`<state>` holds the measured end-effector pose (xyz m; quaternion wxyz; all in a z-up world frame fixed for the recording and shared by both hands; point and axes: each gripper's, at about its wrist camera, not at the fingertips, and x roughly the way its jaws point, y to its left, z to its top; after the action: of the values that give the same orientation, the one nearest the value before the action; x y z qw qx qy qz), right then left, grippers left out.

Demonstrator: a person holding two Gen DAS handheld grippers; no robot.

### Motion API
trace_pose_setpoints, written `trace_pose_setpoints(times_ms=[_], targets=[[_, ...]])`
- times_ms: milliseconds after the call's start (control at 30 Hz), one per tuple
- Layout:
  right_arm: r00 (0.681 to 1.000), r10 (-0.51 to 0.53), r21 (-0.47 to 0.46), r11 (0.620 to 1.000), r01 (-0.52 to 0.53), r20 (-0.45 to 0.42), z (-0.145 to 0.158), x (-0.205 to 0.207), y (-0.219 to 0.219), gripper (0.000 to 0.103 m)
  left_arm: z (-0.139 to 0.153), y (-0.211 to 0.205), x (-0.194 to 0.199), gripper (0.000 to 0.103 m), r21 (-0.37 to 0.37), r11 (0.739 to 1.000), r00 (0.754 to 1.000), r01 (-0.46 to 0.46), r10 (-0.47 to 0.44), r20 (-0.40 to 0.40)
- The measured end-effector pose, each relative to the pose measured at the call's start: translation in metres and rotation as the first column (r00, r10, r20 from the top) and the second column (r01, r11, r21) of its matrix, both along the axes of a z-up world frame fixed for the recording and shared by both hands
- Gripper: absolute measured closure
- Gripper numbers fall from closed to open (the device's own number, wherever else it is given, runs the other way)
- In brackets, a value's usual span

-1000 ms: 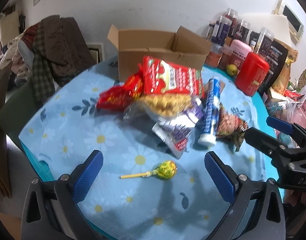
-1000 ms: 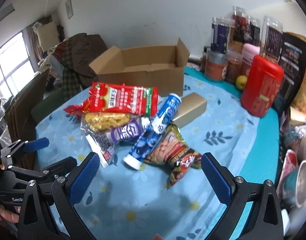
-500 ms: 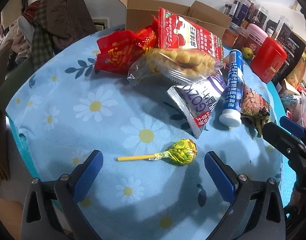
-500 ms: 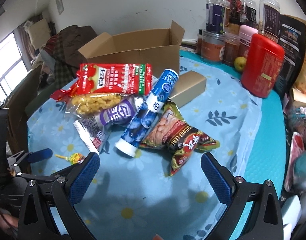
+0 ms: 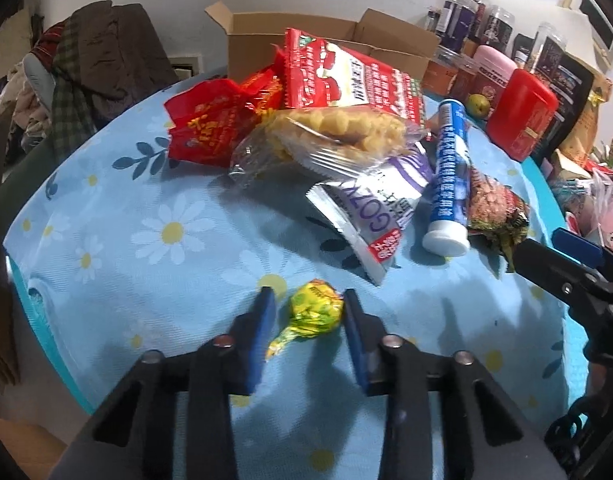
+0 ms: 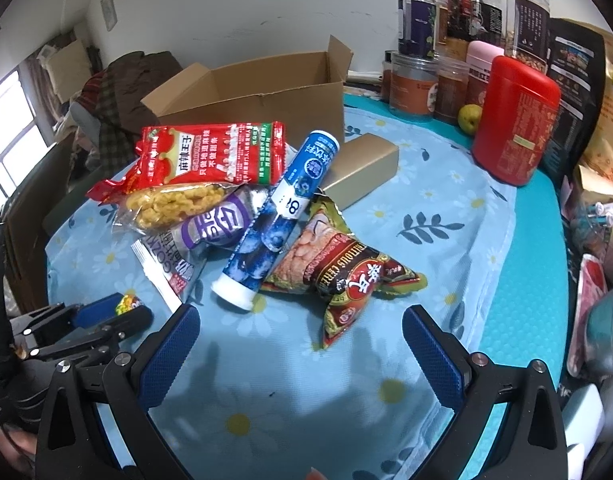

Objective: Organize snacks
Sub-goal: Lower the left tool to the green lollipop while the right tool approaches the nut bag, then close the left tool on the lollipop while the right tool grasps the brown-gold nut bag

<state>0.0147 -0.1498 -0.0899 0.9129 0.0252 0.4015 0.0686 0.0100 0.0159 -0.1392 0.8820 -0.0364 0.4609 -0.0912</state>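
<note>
A yellow-green wrapped lollipop (image 5: 316, 312) lies on the daisy tablecloth between the blue pads of my left gripper (image 5: 309, 308), whose jaws have narrowed around its head with small gaps still showing. It also shows in the right wrist view (image 6: 127, 303). Beyond lies a snack pile: a red bag (image 5: 346, 76), a clear bag of yellow puffs (image 5: 330, 136), a purple-white pouch (image 5: 382, 208), a blue tube (image 5: 450, 176) and a nut packet (image 6: 338, 268). My right gripper (image 6: 300, 344) is open and empty just before the nut packet. An open cardboard box (image 6: 258, 88) stands behind.
A gold box (image 6: 358, 168), a red canister (image 6: 514, 120), several jars (image 6: 426, 40) and dark bags stand at the back right. Clutter and a metal cup (image 6: 610, 332) line the right edge. Clothes (image 5: 98, 64) hang on a chair at the left.
My left gripper moved forward over the lollipop and its jaws narrowed around the head. My right gripper moved slightly closer to the nut packet, still wide open.
</note>
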Motion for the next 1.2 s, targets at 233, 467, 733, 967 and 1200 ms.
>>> trace_pose_setpoints(times_ms=[233, 467, 733, 967, 1200], targets=[[1.000, -0.013, -0.011, 1.000, 0.013, -0.002, -0.003, 0.005, -0.009, 0.000, 0.006, -0.006, -0.009, 0.078, 0.016, 0.999, 0.998, 0.051, -0.051, 0.043], [1.000, -0.012, -0.025, 1.000, 0.012, 0.008, -0.003, 0.018, -0.018, 0.002, 0.025, -0.001, -0.010, 0.078, -0.038, 0.997, 0.995, 0.072, -0.068, 0.077], [0.995, 0.098, -0.010, 0.995, -0.098, -0.024, -0.003, 0.047, -0.021, 0.016, 0.038, -0.002, -0.003, 0.078, -0.069, 0.995, 0.993, 0.066, -0.059, 0.103], [0.983, 0.158, 0.004, 0.987, -0.158, -0.098, -0.016, 0.056, -0.020, 0.031, 0.039, -0.005, 0.000, 0.078, -0.076, 0.995, 0.993, 0.072, -0.064, 0.094], [0.979, 0.169, -0.025, 0.985, -0.173, -0.111, -0.017, 0.044, -0.018, 0.044, 0.038, -0.004, 0.004, 0.078, -0.086, 0.993, 0.995, 0.075, -0.068, 0.078]])
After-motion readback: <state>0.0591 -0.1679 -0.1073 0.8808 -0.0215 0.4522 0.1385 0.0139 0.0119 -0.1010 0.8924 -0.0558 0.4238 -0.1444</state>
